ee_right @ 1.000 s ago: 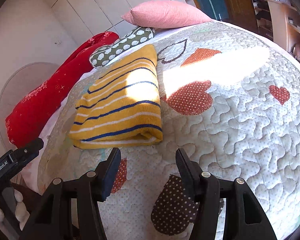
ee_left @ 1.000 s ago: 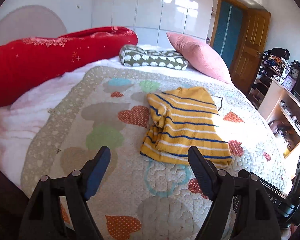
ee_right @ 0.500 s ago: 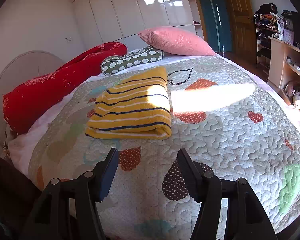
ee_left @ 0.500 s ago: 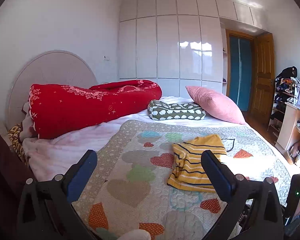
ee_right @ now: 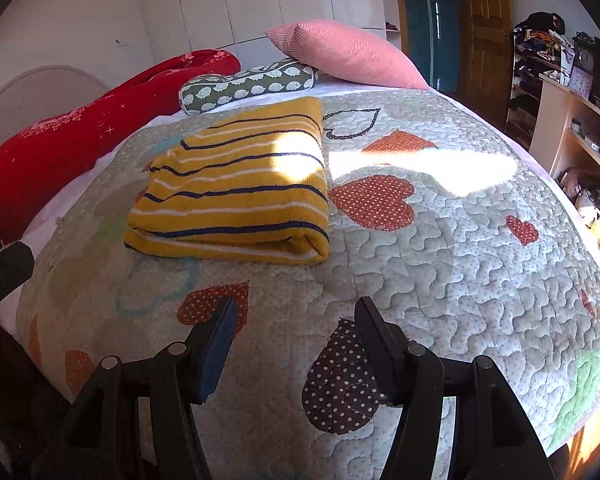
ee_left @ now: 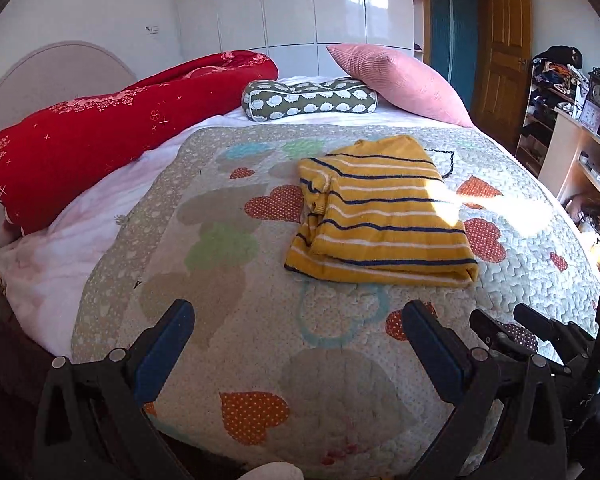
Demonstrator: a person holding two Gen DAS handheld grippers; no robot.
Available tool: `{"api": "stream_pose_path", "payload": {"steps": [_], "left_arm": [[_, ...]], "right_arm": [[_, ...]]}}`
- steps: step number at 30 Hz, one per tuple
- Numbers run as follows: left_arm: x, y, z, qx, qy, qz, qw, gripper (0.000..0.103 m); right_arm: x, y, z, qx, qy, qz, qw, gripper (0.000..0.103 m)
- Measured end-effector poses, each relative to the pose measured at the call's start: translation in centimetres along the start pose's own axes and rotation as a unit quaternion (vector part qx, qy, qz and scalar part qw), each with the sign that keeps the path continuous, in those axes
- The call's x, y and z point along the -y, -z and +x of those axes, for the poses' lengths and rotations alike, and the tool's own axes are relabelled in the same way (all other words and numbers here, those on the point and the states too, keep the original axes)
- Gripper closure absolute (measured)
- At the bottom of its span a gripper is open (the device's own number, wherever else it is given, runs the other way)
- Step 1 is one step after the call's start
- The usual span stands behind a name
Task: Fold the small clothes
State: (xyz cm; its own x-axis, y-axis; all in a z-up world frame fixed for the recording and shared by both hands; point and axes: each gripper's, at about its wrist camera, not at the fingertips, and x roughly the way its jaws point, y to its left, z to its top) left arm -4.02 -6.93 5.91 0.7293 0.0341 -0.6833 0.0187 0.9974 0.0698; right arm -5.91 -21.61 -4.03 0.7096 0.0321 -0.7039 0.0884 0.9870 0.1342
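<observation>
A yellow sweater (ee_left: 380, 216) with navy and white stripes lies folded on the heart-patterned quilt (ee_left: 228, 264); it also shows in the right wrist view (ee_right: 236, 184). My left gripper (ee_left: 298, 316) is open and empty, above the quilt's near edge, short of the sweater. My right gripper (ee_right: 294, 310) is open and empty, held near the quilt just in front of the sweater's folded edge. The right gripper's body (ee_left: 540, 340) shows at the lower right of the left wrist view.
A rolled red blanket (ee_left: 112, 128), a green patterned bolster (ee_left: 308, 100) and a pink pillow (ee_left: 396, 80) lie at the bed's head. A wooden door (ee_left: 500, 64) and shelves (ee_left: 580, 152) stand to the right of the bed.
Both grippers rose and tilted up away from the bed half a second ago, then came back down toward the quilt. The sweater has not moved. Both grippers stayed open.
</observation>
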Motion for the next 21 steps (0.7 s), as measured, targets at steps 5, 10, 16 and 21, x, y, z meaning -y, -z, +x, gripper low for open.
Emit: {"api": "stream_pose_path", "payload": {"steps": [5, 10, 16, 21], "left_arm": [[0.8, 0.1, 2.2, -0.028, 0.013, 0.006, 0.9995, 0.0], [0.3, 0.4, 4.5, -0.062, 0.027, -0.004, 0.9977, 0.0], [-0.5, 0.7, 6.2, -0.088, 0.048, -0.022, 0.9947, 0.0], [-1.3, 0.8, 7.2, -0.099, 0.056, -0.038, 0.9928, 0.0]], "right_arm": [[0.7, -0.3, 1.2, -0.018, 0.01, 0.008, 1.0, 0.038], [0.5, -0.4, 2.1, -0.032, 0.014, 0.006, 0.999, 0.038], [-0.3, -0.6, 3.0, -0.044, 0.022, -0.007, 0.999, 0.038], [-1.0, -0.7, 3.5, -0.052, 0.029, -0.015, 0.998, 0.038]]}}
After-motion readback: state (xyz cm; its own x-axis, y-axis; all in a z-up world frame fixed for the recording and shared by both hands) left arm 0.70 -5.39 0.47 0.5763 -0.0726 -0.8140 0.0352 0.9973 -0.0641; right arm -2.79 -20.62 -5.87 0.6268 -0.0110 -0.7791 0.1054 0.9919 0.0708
